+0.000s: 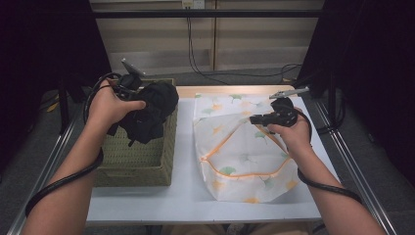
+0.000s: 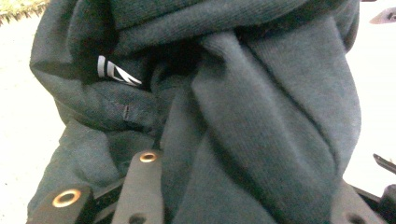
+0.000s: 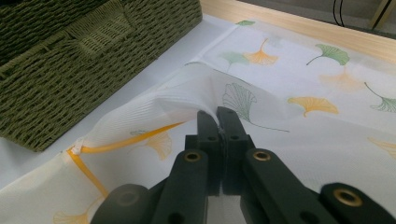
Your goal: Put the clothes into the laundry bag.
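Pinching a dark garment, the left gripper's jaws; right gripper's jaws clamp the mesh laundry bag

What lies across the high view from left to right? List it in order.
Left hand → left gripper clamped on the dark garment above the woven basket → leaf-print mesh bag → right gripper pinching the bag's fabric → right hand.

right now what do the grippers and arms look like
Both grippers are black. The right gripper has flat fingers on linked bars with brass-ringed rivets and a grey three-cornered plate on top. A thick black cable trails from each, looping along the forearm. The arms are bare, no sleeves.
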`<state>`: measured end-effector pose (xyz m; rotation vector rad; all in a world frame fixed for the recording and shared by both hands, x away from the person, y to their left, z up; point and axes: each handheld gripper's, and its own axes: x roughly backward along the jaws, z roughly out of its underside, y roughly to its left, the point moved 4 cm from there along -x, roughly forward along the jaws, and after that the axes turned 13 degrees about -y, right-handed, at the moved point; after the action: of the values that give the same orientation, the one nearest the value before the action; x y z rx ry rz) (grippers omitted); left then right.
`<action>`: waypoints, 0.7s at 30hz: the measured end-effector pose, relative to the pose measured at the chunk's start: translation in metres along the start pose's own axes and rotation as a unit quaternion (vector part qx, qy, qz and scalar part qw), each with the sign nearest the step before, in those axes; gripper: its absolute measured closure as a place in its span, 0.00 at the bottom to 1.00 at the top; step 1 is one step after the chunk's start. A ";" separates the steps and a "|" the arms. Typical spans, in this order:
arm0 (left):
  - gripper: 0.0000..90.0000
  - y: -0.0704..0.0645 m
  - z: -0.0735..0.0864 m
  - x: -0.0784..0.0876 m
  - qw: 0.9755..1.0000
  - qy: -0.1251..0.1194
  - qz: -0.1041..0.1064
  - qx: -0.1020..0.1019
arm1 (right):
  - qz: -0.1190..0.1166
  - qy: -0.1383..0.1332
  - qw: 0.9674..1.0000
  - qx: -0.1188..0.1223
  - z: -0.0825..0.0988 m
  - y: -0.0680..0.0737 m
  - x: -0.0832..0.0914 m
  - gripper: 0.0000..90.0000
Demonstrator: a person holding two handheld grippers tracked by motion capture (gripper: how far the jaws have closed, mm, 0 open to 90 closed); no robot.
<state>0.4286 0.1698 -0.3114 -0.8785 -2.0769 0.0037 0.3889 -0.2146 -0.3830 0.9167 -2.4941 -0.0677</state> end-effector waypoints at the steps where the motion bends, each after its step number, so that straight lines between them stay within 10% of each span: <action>1: 0.69 0.000 0.000 0.000 1.000 0.002 0.002 -0.004 | 0.000 0.000 1.000 0.000 0.000 0.000 0.000 1.00; 21: 0.69 -0.032 -0.014 0.000 0.999 0.010 0.037 -0.019 | 0.001 0.001 1.000 -0.005 -0.001 -0.001 -0.001 1.00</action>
<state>0.4195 0.1417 -0.2927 -0.9735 -2.0300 -0.0048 0.3902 -0.2142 -0.3831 0.9093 -2.4908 -0.0770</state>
